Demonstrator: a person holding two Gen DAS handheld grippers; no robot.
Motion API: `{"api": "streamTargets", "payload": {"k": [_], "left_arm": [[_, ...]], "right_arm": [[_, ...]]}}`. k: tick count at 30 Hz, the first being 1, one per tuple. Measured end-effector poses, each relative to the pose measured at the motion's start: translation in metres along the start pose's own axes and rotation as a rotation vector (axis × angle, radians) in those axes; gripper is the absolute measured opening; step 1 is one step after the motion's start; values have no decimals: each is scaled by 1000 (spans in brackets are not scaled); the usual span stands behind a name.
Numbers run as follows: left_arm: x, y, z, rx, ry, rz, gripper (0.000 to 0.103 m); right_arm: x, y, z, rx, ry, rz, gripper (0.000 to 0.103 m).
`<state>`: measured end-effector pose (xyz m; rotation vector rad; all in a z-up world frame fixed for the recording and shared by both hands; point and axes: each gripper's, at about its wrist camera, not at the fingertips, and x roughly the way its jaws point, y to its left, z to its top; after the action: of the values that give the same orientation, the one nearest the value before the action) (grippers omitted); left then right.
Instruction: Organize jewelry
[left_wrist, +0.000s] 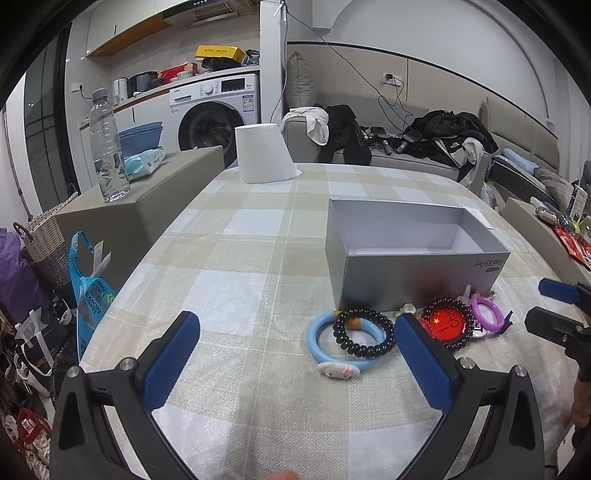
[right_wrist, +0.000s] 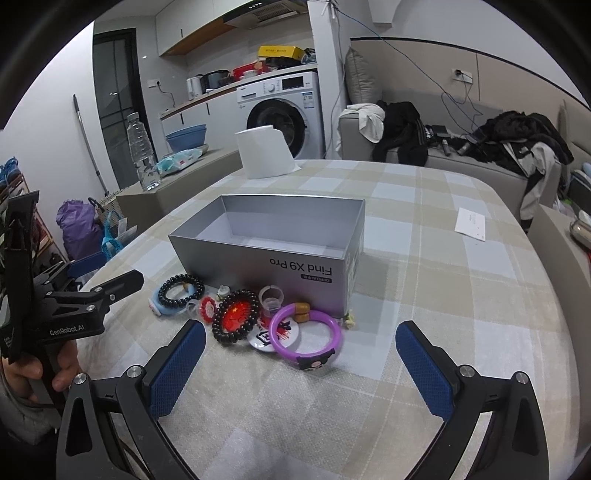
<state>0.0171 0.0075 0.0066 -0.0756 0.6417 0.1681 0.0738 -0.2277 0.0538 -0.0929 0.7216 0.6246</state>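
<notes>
**Q:** why's all the jewelry dumped in front of the box and not in it?

**me:** Sorting hasn't begun, I reckon. The open grey cardboard phone box (right_wrist: 266, 236) sits empty on the checked tablecloth (right_wrist: 424, 295), mouth up, so I can drop pieces straight in. The pile lies against its near wall: a pale blue plastic bangle (left_wrist: 325, 343) with a black coiled bracelet (left_wrist: 364, 334) lying on it, a dark beaded bracelet (right_wrist: 236, 321) ringing a red flag badge, and a purple plastic bangle (right_wrist: 306, 334).

**Q:** grippers?

**me:** My left gripper (left_wrist: 295, 369) and right gripper (right_wrist: 301, 363) are both spread wide, holding nothing, just short of the pile. I'd say purple goes first.
</notes>
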Motion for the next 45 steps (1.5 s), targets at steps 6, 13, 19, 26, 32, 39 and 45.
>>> {"api": "streamTargets", "payload": {"k": [6,13,19,26,32,39,45], "left_arm": [[4,-2,-2,12,18,-18,102],[7,-4,-5,29,38,-14,102],[9,-6,-6,47,52,-32,102],[11,-8,-6,69,63,-89,93],[11,-10,-7,84,75,-109,92],[13,-11,-8,93,86,-113,92],[18,-11,-7,101,117,-105,92]], "right_arm": [[11,-7,0,33,66,47,86],[23,-6,-7,30,130,38,67],[27,-9,-7,42,138,20,67],[42,-8,-3,35,171,2,67],[47,-2,-2,-3,171,-28,67],[42,2,-5,-24,157,-26,51],[22,-2,-6,4,94,3,51]]}}
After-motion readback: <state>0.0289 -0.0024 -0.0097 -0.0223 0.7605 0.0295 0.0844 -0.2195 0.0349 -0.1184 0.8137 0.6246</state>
